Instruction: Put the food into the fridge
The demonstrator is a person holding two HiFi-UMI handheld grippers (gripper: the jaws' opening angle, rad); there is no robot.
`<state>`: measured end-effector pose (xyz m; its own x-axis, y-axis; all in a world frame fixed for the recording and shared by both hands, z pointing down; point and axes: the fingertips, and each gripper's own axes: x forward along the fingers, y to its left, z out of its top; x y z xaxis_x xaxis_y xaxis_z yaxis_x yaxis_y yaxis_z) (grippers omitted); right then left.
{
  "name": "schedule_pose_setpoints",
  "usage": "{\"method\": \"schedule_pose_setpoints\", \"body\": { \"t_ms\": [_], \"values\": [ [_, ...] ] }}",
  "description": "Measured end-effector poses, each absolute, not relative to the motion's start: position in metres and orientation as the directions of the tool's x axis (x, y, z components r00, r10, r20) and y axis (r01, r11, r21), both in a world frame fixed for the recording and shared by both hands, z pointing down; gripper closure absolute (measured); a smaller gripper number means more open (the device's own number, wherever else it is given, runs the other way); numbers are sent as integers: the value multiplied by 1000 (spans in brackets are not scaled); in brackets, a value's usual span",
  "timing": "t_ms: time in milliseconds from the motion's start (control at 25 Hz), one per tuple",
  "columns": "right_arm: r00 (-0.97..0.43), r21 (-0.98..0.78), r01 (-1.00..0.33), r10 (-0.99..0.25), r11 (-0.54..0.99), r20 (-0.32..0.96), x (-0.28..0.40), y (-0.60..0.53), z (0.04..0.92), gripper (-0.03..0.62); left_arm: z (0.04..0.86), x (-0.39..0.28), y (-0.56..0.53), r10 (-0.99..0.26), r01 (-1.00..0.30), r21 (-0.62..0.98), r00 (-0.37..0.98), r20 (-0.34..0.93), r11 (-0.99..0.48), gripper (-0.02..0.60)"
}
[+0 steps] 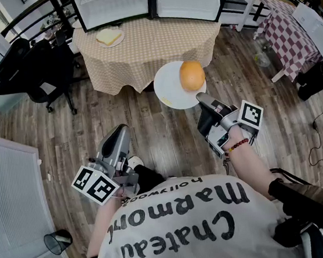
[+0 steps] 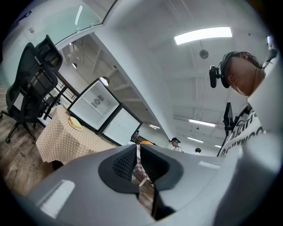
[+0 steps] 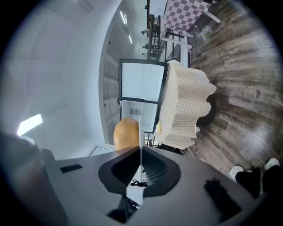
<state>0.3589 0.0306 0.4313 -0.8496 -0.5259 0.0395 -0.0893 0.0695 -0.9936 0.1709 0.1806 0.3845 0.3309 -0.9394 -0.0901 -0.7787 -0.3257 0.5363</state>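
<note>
Showing, in the head view, the right gripper point(image 1: 200, 98) clamped on the rim of a white plate point(image 1: 170, 83) bearing a round orange food point(image 1: 192, 75), held above the floor just off the front edge of the cloth-covered surface point(image 1: 150, 39). Left gripper view: the left gripper point(image 2: 138, 161) has its jaws almost together, with nothing between them. Right gripper view: the jaws are closed on the plate's thin edge, with the food beyond.
</note>
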Motion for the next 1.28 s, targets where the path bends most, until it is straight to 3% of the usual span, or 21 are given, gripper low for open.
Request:
{"method": "schedule_pose_setpoints", "body": {
  "t_ms": [760, 1280],
  "values": [
    [-848, -995, -93, -527, 48, 54, 339, 15, 444, 568, 396, 148, 164, -940, -761, 563, 331, -89, -321, 571],
    [-838, -991, -113, -542, 66, 59, 262, -56, 439, 568, 389, 64, 94, -937, -759, 560, 333, -104, -332, 571]
  ]
}}
